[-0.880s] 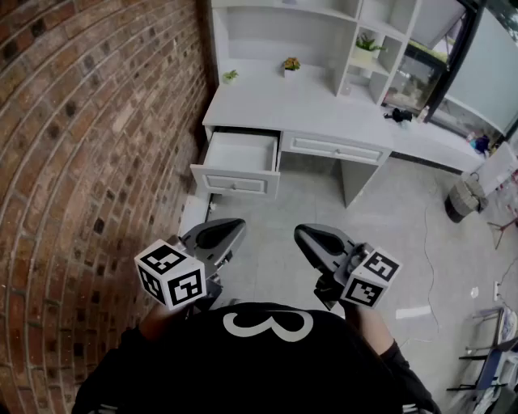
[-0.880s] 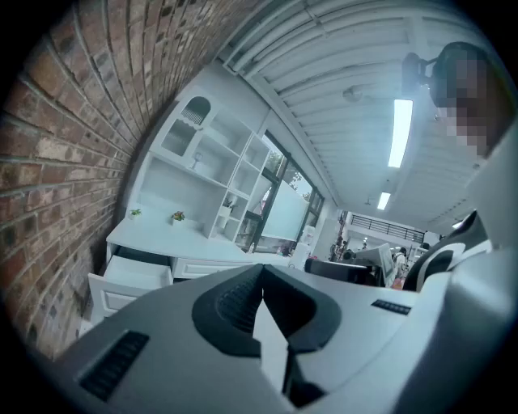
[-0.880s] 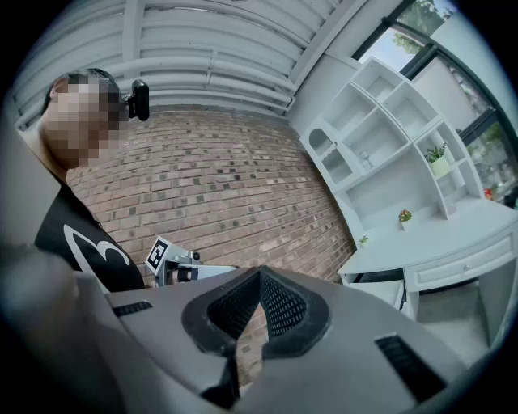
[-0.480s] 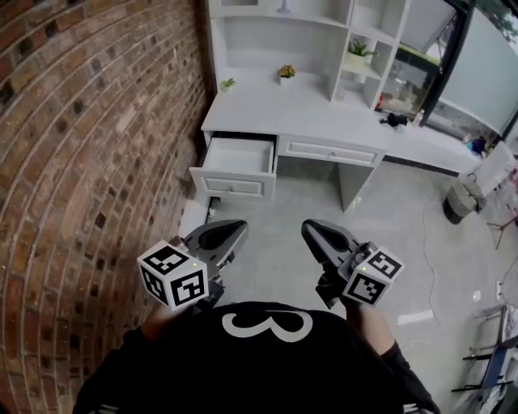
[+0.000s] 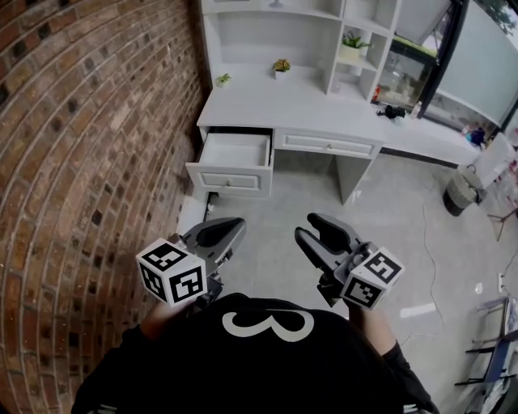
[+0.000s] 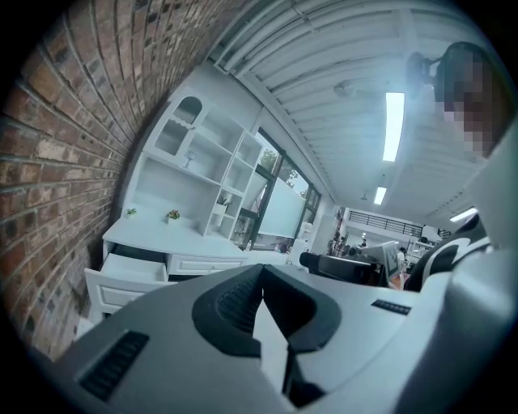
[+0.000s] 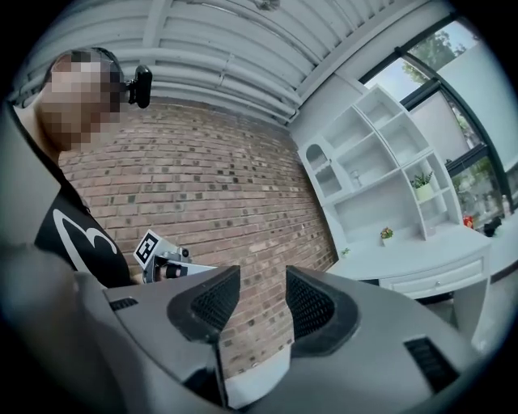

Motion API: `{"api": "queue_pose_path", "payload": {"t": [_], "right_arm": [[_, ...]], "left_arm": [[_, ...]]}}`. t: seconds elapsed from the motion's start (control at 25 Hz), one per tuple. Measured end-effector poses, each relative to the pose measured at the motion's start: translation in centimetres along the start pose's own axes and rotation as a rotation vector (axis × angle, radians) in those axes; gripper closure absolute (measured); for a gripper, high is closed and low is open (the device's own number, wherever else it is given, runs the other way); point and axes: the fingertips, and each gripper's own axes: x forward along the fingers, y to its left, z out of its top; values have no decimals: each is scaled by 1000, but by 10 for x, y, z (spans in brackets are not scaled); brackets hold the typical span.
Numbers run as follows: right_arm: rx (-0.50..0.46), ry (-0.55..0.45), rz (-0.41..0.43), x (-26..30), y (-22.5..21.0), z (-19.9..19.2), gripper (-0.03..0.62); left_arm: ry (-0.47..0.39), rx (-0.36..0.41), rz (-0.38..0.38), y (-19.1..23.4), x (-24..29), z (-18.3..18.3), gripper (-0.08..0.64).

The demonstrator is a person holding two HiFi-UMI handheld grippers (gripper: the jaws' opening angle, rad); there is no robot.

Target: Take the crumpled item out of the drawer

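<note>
The white desk's left drawer (image 5: 235, 152) stands pulled open across the floor from me. Its inside looks plain white, and I see no crumpled item in it from here. The same drawer (image 6: 129, 272) shows small at the left of the left gripper view. My left gripper (image 5: 233, 227) is held low in front of the person's chest, far short of the drawer, its jaws together and empty (image 6: 261, 285). My right gripper (image 5: 310, 227) hangs beside it, also far from the drawer. Its jaws stand apart with only the brick wall seen between them (image 7: 263, 293).
A brick wall (image 5: 89, 137) runs along the left up to the desk (image 5: 307, 101). Small potted plants (image 5: 281, 65) stand on the desk top under white shelves (image 5: 356, 24). A closed drawer (image 5: 328, 145) sits right of the open one. A bin (image 5: 461, 190) stands at far right.
The right gripper now shows two separate fingers where it looked like one closed mass before. The left gripper has barely moved. The desk sits slightly differently in the head view.
</note>
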Motion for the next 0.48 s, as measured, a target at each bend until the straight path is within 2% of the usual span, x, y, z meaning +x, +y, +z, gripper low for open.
{"api": "queue_pose_path", "payload": {"t": [0.12,0.48], "right_arm": [[-21,25,5,3,-2,-4,374],[-40,55,8,30,-19,-9,294]], "left_arm": [[10,-6,2,3,3,-2,557],[13,-21,8,33,11,0,557]]}}
